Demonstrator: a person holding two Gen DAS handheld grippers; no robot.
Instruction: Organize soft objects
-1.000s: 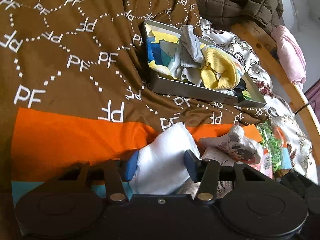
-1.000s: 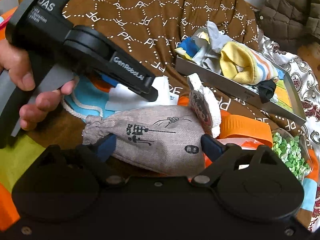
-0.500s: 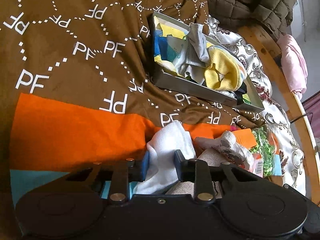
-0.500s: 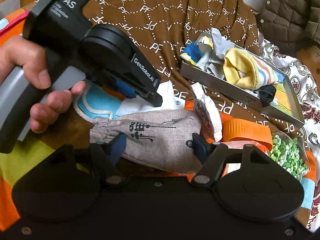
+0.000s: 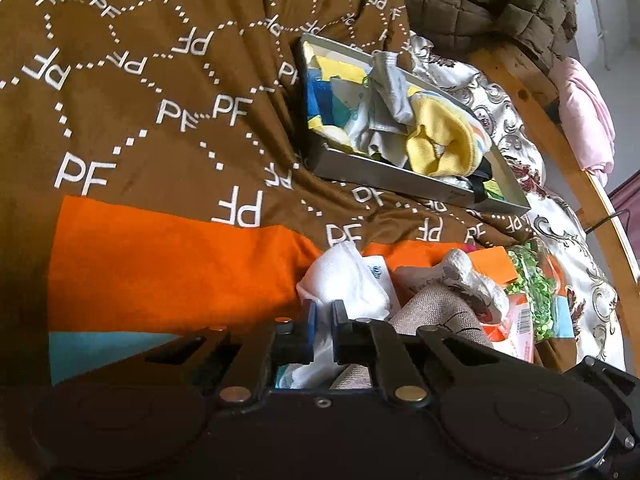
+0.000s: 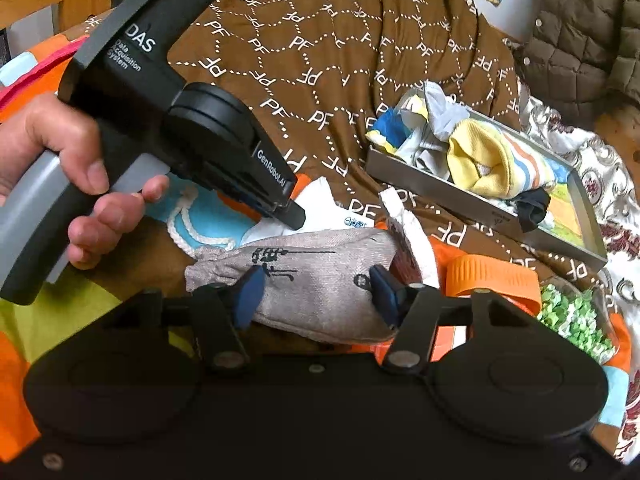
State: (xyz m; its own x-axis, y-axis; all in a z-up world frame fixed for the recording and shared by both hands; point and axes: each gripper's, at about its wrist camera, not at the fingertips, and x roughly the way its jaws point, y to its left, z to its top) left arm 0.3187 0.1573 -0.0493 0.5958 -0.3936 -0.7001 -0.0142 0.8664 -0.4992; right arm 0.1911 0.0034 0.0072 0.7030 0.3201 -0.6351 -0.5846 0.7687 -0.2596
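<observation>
White cloth (image 5: pixel 352 284) sits pinched in the left gripper (image 5: pixel 323 320), whose jaws have just closed on it near the orange band. The right gripper (image 6: pixel 316 292), jaws just closing, squeezes the grey pouch (image 6: pixel 312 276) beside it, both likely bound for the far tray (image 6: pixel 424 184) of socks.

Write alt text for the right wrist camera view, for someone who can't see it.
The right gripper squeezes a grey drawstring pouch lying on a brown patterned bedspread; its jaws have just been closing. To the left, a hand holds the left gripper on a white sock, and a tray of socks sits behind.
</observation>
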